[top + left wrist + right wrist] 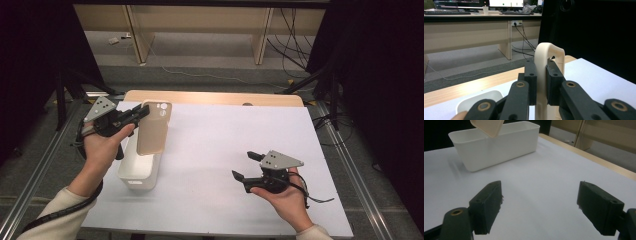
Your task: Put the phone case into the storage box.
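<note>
The left gripper [142, 112] is clamped on the edge of a beige phone case [153, 128], its jaws pressed on the case's thin rim in the left gripper view [541, 82]. The case hangs upright, camera cutout at the top, over the far end of a white rectangular bin [140, 172] that stands on the left part of the table [225, 150], near its left edge. In the right gripper view the case's lower corner [489, 127] sits above the bin's open top [496, 145]. The right gripper [246, 166] rests in the person's hand over the near right part of the table, jaws spread wide with nothing between them. Bare white surface lies between it and the bin, and more reaches to the far and right edges.
</note>
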The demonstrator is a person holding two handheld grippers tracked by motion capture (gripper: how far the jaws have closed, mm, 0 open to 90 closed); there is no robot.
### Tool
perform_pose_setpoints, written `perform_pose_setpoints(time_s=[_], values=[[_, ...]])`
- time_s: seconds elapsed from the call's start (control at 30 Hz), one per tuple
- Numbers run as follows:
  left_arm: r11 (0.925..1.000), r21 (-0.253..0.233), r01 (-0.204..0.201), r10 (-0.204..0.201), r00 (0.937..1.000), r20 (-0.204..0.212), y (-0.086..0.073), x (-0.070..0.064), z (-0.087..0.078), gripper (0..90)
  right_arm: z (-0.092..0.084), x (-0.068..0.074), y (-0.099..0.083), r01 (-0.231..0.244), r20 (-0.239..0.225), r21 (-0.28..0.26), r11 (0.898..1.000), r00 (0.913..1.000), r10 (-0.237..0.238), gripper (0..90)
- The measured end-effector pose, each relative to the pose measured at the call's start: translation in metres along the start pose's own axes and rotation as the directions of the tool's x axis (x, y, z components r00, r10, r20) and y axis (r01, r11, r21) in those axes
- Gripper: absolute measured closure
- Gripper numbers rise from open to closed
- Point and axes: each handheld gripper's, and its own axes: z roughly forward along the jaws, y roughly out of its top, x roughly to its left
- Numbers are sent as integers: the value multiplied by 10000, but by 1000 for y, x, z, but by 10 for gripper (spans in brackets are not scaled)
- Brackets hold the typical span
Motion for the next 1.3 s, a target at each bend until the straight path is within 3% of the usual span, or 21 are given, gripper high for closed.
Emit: perform_pose_setpoints(time_s=[0.83,0.9,1.3], values=[[9996,-159,222,-231,9980,-585,3,21,-12,813,-8,-2,-3,-155,122,-146,9998,9998,157,215],[9997,-143,221,-229,9979,-612,3,22,-13,813,-7,-2,-3,-175,248,-378,9991,9995,184,216],[9998,-117,176,-184,9974,-691,2,26,-11,813,-10,-3,-4,-181,138,-219,9996,9997,184,216]])
